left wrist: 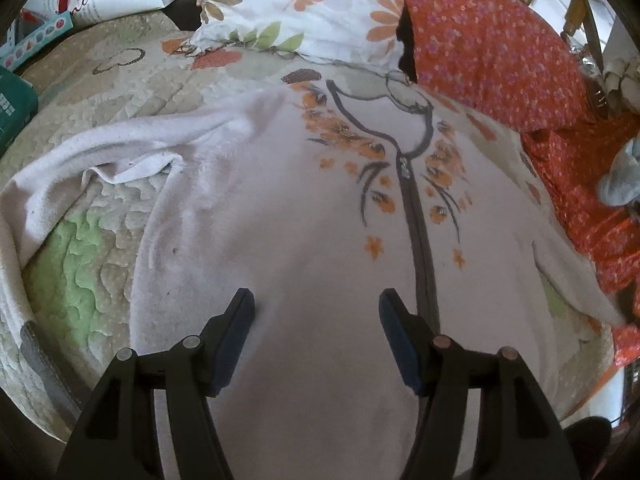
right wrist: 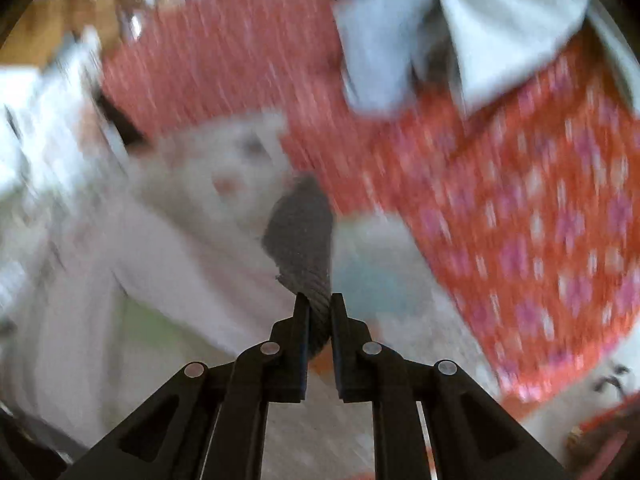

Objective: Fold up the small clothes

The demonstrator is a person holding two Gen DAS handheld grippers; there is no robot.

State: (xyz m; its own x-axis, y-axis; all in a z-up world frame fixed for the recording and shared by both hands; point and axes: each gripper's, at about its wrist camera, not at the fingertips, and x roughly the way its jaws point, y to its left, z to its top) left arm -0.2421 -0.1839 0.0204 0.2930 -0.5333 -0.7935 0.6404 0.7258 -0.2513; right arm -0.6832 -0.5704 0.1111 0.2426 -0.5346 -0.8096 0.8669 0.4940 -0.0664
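Note:
A pale pink fleece jacket with a grey zipper and orange flower print lies spread on the quilted bed. Its left sleeve stretches out to the left. My left gripper is open and empty, hovering over the jacket's lower front. In the blurred right wrist view, my right gripper is shut on the grey ribbed cuff of the jacket's right sleeve, lifted off the bed.
A floral pillow lies at the head of the bed. An orange flowered cloth is heaped at the right, also in the right wrist view. A grey-blue garment lies on it. Boxes sit at the left edge.

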